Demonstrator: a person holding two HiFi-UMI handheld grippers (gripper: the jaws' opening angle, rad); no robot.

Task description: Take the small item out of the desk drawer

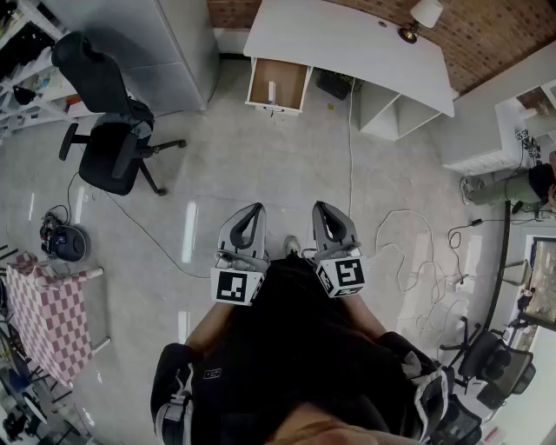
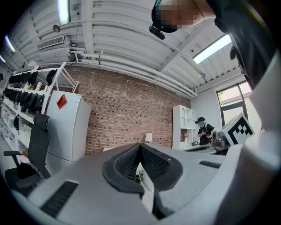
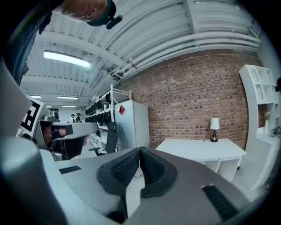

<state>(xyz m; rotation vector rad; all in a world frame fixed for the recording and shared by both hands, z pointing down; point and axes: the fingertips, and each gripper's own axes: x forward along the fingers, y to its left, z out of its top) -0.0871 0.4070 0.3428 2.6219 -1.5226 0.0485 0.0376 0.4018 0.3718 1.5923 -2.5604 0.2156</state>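
A white desk point(image 1: 347, 43) stands far ahead against the brick wall, with its drawer point(image 1: 277, 84) pulled open toward me. A small white item point(image 1: 272, 90) stands inside the drawer. My left gripper point(image 1: 256, 209) and right gripper point(image 1: 320, 207) are held side by side near my body, well short of the desk, both shut with nothing between the tips. In the right gripper view the desk point(image 3: 202, 147) shows past the shut right gripper point(image 3: 139, 150). The left gripper point(image 2: 140, 146) also has its tips together.
A black office chair point(image 1: 109, 113) stands at the left beside a grey cabinet point(image 1: 165, 43). Cables point(image 1: 408, 252) trail across the floor at the right. A lamp point(image 1: 423, 16) sits on the desk. A checkered cloth stand point(image 1: 48, 313) is at the near left.
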